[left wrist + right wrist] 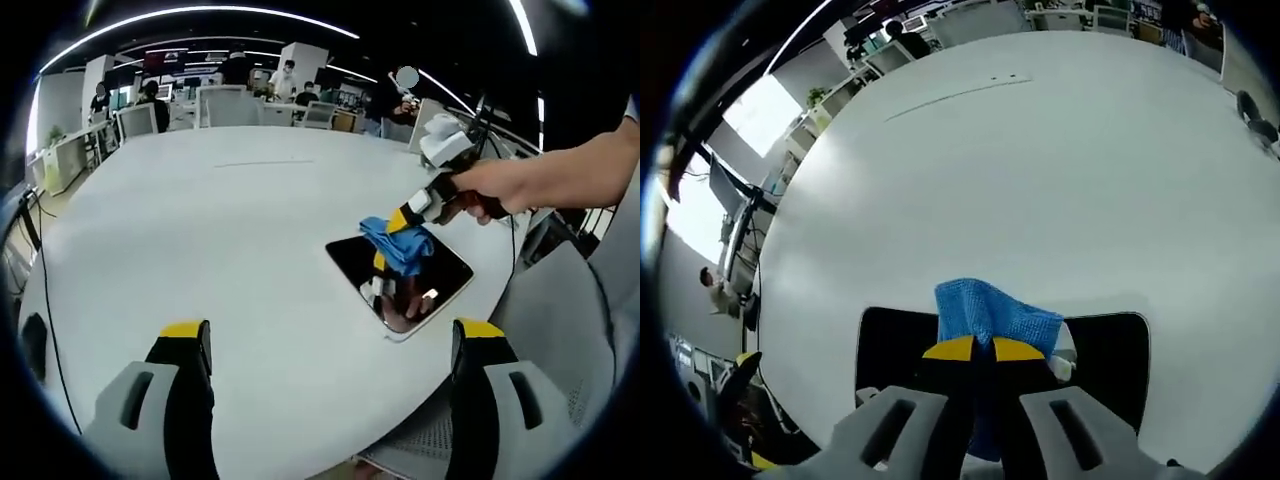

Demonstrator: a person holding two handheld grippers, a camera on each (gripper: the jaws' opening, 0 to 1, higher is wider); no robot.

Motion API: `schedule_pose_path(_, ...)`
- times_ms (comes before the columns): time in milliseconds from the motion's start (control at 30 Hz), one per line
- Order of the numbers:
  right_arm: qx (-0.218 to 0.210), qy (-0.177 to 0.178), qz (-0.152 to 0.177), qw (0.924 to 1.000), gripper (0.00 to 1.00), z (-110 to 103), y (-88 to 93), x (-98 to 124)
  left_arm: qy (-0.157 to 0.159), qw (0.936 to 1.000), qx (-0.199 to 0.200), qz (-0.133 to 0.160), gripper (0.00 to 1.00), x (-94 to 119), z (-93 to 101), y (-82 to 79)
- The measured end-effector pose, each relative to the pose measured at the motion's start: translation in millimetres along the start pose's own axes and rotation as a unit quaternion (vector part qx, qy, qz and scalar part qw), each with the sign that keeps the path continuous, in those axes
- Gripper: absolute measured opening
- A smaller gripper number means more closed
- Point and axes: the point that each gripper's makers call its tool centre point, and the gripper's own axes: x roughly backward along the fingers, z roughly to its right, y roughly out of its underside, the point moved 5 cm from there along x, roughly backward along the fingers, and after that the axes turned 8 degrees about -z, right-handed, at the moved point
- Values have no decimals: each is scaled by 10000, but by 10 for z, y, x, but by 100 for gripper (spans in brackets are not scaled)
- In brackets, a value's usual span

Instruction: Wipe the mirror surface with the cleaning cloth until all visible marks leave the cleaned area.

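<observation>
One large white surface [230, 230] takes up most of both views, round-edged and bare over nearly all its width, so there is wide open room to the far side and to the left of the work. Beyond its far rim in the left gripper view stand several white chairs [225, 105] and a handful of people, too small and blurred to count surely. One mirror [400, 283], a dark rectangular plate with rounded corners, lies flat near the surface's near right edge; its lower corner comes close to that edge, leaving little room on that side. In the right gripper view the mirror [890, 345] runs across the lower picture, its middle hidden behind the cloth and the gripper. One blue cleaning cloth [400, 243] rests bunched on the mirror's upper part; in the right gripper view the cloth [992, 310] fans out just ahead of the yellow tips. The right gripper [402, 222], held by a hand [490, 190], is pinched tight on the cloth, its jaws together in its own view [973, 350]. The left gripper [330, 345] hangs above the bare surface, jaws wide apart and holding nothing, well clear of the mirror.
</observation>
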Motion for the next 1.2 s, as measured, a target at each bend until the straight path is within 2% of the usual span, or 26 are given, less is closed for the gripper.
schedule_pose_path(367,263,-35,22,9996,0,-282,-7,-78,-3,10000,15,-43,99,4,-23,44)
schedule_pose_path(767,475,-181,8,9987,0,-529,-9,-161,52,9999,58,-121,99,-2,51,143)
schedule_pose_path(1200,519,-326,-37,9981,0,-657,-7,-177,-19,9998,146,-96,99,51,24,186)
